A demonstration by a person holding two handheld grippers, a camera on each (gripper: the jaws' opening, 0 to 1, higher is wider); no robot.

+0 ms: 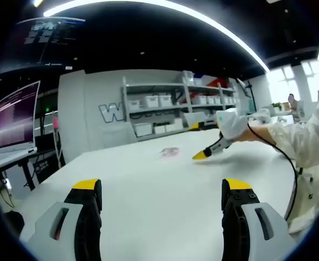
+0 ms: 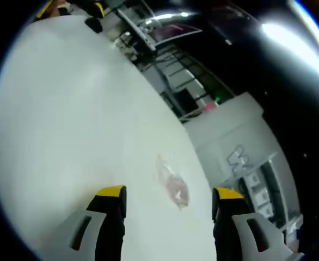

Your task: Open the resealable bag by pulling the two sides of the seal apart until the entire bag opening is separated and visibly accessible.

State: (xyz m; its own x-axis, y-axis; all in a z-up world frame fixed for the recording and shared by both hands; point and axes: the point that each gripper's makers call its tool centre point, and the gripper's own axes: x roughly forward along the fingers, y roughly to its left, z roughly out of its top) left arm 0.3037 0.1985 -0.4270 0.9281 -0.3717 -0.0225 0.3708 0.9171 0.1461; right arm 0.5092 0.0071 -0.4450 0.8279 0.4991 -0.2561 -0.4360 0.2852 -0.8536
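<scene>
**Bag flat on tabletop, both grippers apart from it**

The white tabletop (image 1: 148,185) is broad and bare around the resealable bag (image 1: 170,153), with free surface on every side; its far edge runs before the shelving (image 1: 176,106). The bag lies flat, clear plastic with pinkish contents; whether its seal is parted cannot be told. Left gripper (image 1: 162,198): fingers wide, holding nothing, well short of the bag. Right gripper (image 2: 170,198): fingers wide, holding nothing, the bag (image 2: 171,182) lying between them, untouched.
</scene>
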